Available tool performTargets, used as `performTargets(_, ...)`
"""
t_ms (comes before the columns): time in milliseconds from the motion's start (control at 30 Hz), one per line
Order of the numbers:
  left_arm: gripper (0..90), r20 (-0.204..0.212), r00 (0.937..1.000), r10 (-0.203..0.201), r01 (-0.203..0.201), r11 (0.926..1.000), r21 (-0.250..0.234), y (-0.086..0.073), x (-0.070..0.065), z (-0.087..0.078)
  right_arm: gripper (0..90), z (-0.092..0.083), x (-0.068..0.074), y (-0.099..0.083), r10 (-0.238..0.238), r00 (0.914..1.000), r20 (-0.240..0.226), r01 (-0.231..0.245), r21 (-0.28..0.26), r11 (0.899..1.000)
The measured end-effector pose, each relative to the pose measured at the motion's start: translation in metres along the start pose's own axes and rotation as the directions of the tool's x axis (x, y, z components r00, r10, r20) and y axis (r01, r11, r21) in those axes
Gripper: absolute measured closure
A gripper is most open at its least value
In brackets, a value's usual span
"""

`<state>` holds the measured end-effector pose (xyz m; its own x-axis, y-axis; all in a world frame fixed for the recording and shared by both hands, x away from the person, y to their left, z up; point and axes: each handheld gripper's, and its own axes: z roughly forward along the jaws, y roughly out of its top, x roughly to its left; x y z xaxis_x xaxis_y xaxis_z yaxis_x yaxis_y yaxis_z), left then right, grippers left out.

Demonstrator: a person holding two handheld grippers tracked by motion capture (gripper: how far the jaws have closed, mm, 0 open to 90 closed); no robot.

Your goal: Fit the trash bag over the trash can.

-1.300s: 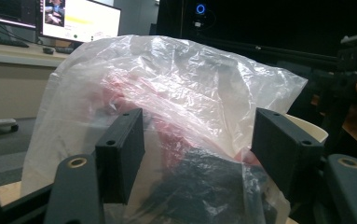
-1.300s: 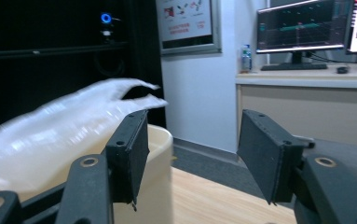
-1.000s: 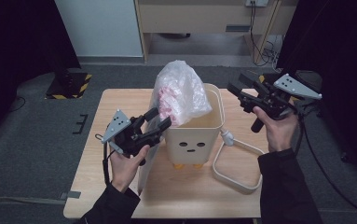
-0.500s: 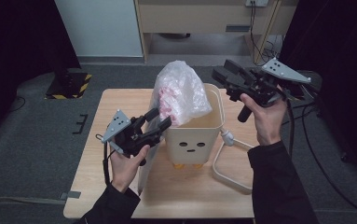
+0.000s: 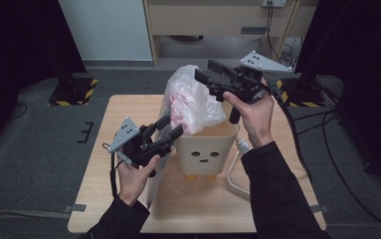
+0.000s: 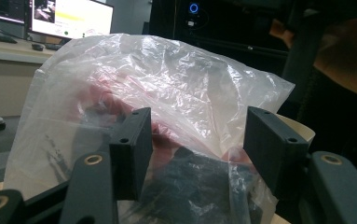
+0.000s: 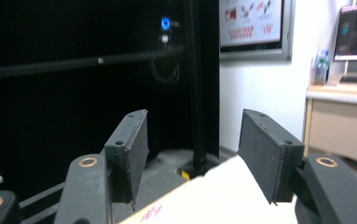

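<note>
A cream bin (image 5: pixel 208 149) with a face drawn on its front stands mid-table. A clear plastic bag (image 5: pixel 188 102) with pink contents bulges out of its top. My left gripper (image 5: pixel 170 130) is open, level with the bin's left rim and just short of the bag. In the left gripper view the bag (image 6: pixel 157 88) spans the space beyond the open gripper (image 6: pixel 197 140), with the bin rim (image 6: pixel 302 130) behind it. My right gripper (image 5: pixel 205 74) is open above the bag's top right. The right gripper view shows the open gripper (image 7: pixel 190 149) over a blurred pale surface (image 7: pixel 213 198).
A white hoop with a cord (image 5: pixel 234 174) lies on the wooden table (image 5: pixel 118 114) right of the bin. A pale flat panel (image 5: pixel 153 186) stands against the bin's left side. Grey floor surrounds the table, and a wooden cabinet (image 5: pixel 213 20) stands behind it.
My right gripper has swung left from beyond the bin's right side to just above the bag's top. The left gripper and the bag have stayed put.
</note>
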<state>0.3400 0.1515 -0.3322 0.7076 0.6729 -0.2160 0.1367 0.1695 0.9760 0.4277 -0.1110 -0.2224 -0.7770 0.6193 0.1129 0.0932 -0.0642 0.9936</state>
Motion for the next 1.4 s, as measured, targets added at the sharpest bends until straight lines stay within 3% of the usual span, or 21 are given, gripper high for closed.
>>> performTargets(100,41.5,0.0,1.0,0.001,-0.001,1.0,0.001,0.0,0.0,0.0,41.3,0.01,0.001,-0.008,-0.011,0.9999,0.004,0.01,0.064,0.998)
performTargets(233,41.1,-0.001,1.0,0.005,-0.005,1.0,0.001,0.0,0.0,0.0,41.0,0.022,0.0,-0.023,-0.009,0.9998,0.016,0.006,0.156,0.988)
performTargets(333,39.9,-0.001,0.9999,0.014,-0.014,0.9999,0.009,0.002,0.0,-0.001,40.9,0.028,-0.004,-0.036,-0.01,0.9994,0.034,0.001,0.254,0.967)
performTargets(433,36.9,-0.013,0.9996,0.024,-0.024,0.9997,0.007,0.004,0.001,-0.005,40.7,0.032,-0.007,-0.045,-0.001,0.9993,0.037,-0.01,0.312,0.95)
performTargets(533,27.3,-0.041,0.998,0.048,-0.048,0.9988,-0.005,0.005,0.0,-0.012,37.9,0.036,-0.009,-0.054,-0.011,0.9988,0.048,-0.008,0.381,0.925)
performTargets(667,18.1,-0.091,0.9893,0.114,-0.112,0.9934,0.023,-0.001,-0.005,-0.029,35.4,0.04,-0.011,-0.064,-0.001,0.9992,0.041,-0.016,0.416,0.909)
performTargets(833,18.1,-0.072,0.9891,0.128,-0.122,0.9891,0.083,-0.015,-0.008,-0.038,31.1,0.044,-0.01,-0.069,-0.002,0.999,0.044,-0.019,0.47,0.883)
performTargets(967,21.5,-0.067,0.9877,0.141,-0.129,0.9791,0.157,-0.031,-0.01,-0.035,28.9,0.048,-0.009,-0.072,-0.009,0.9989,0.046,-0.016,0.512,0.859)
performTargets(1100,25.5,-0.081,0.9877,0.134,-0.117,0.9754,0.187,-0.041,-0.004,-0.029,27.3,0.051,-0.007,-0.074,-0.02,0.9989,0.042,-0.007,0.544,0.839)
performTargets(1167,30.8,-0.097,0.9854,0.14,-0.12,0.9756,0.184,-0.043,-0.002,-0.029,28.1,0.049,-0.007,-0.073,-0.021,0.9988,0.044,-0.006,0.532,0.847)
performTargets(1333,49.3,-0.133,0.9845,0.114,-0.093,0.9833,0.156,-0.041,0.002,-0.029,33.3,0.039,-0.008,-0.06,-0.023,0.998,0.058,-0.003,0.415,0.91)
performTargets(1400,56.8,-0.151,0.9823,0.11,-0.088,0.9851,0.148,-0.039,0.002,-0.027,34.3,0.034,-0.009,-0.055,-0.019,0.9979,0.063,-0.006,0.366,0.931)
